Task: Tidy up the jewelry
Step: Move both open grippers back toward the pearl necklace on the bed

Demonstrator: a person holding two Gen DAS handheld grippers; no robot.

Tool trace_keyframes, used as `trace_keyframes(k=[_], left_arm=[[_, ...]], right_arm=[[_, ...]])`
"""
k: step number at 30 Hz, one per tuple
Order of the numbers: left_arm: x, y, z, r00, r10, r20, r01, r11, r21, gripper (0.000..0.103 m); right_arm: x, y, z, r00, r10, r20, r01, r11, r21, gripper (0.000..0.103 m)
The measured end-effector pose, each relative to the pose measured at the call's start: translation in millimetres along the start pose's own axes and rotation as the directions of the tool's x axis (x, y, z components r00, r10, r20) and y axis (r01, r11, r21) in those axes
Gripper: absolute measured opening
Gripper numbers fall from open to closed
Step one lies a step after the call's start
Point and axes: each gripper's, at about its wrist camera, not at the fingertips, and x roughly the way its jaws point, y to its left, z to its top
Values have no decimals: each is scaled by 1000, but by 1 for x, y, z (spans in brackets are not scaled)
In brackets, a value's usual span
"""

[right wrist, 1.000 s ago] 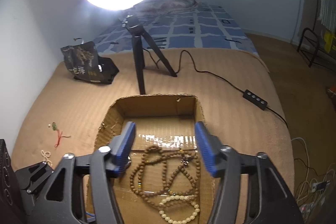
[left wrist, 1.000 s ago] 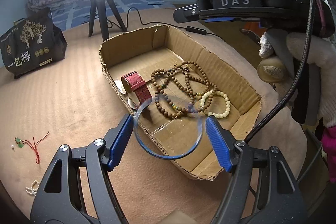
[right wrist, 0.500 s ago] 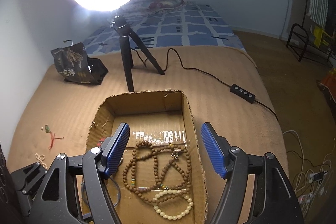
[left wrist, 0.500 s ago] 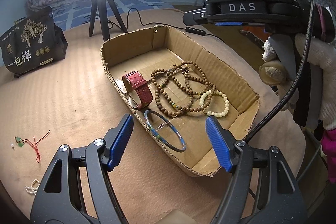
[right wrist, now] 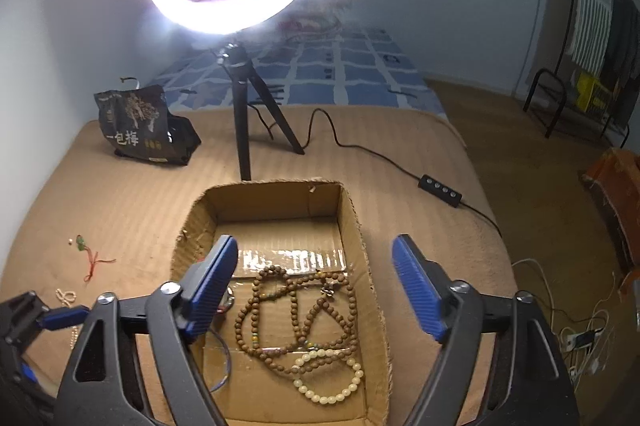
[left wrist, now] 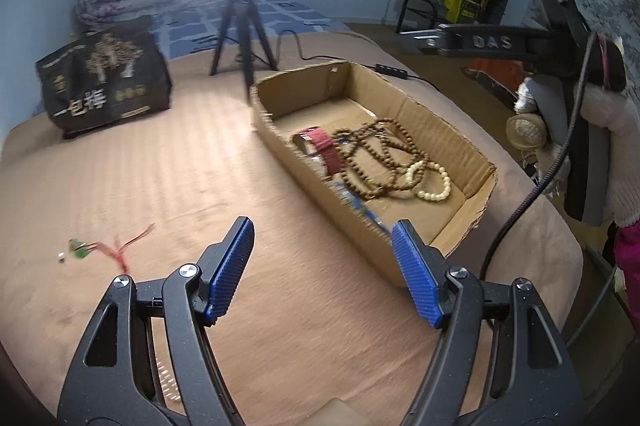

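A shallow cardboard box (left wrist: 448,130) (right wrist: 360,226) sits on the tan bedspread. It holds a red watch strap (left wrist: 324,146), brown bead strands (left wrist: 380,158) (right wrist: 296,314), a cream bead bracelet (left wrist: 434,186) (right wrist: 332,374) and a clear blue-rimmed bangle (left wrist: 360,208) (right wrist: 224,358). My left gripper (left wrist: 322,266) is open and empty over the bedspread, left of the box. My right gripper (right wrist: 314,286) is open and empty above the box. A red-cord green pendant (left wrist: 100,248) (right wrist: 90,256) and a small pearl piece (right wrist: 66,296) lie loose on the bedspread.
A ring light on a black tripod (left wrist: 240,22) (right wrist: 244,114) stands behind the box, its cable and switch (right wrist: 440,190) trailing right. A black printed bag (left wrist: 104,78) (right wrist: 144,126) sits at the back left. The bed edge drops off to the right.
My left gripper let go of the clear bangle, which now lies in the box, and swung left and back away from it. My right gripper opened wider above the box.
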Motion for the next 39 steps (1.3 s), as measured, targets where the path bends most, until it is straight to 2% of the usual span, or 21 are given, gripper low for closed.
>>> trace_keyframes(k=[8,12,18,26,33,39], left_arm=[[-43,52,-28,997,68,46,-64,995,-74,74],[-66,90,-51,988,143,66,-134,983,-124,74],[-89,136,-88,974,221,49,-209,960,-185,74],[-103,179,-120,967,253,25,-239,938,-251,74],[-98,201,-124,966,259,22,-244,932,-269,74],[-88,210,-123,973,229,16,-216,935,-282,74]], right_arm=[[-18,33,-4,999,28,40,-26,998,-51,80],[-28,55,-8,992,98,76,-94,994,-61,80],[-31,107,-18,979,194,63,-183,973,-143,80],[-13,168,-48,957,288,-34,-288,931,-222,80],[14,216,-83,923,349,-162,-382,882,-276,80],[21,239,-99,898,380,-222,-434,850,-298,80]])
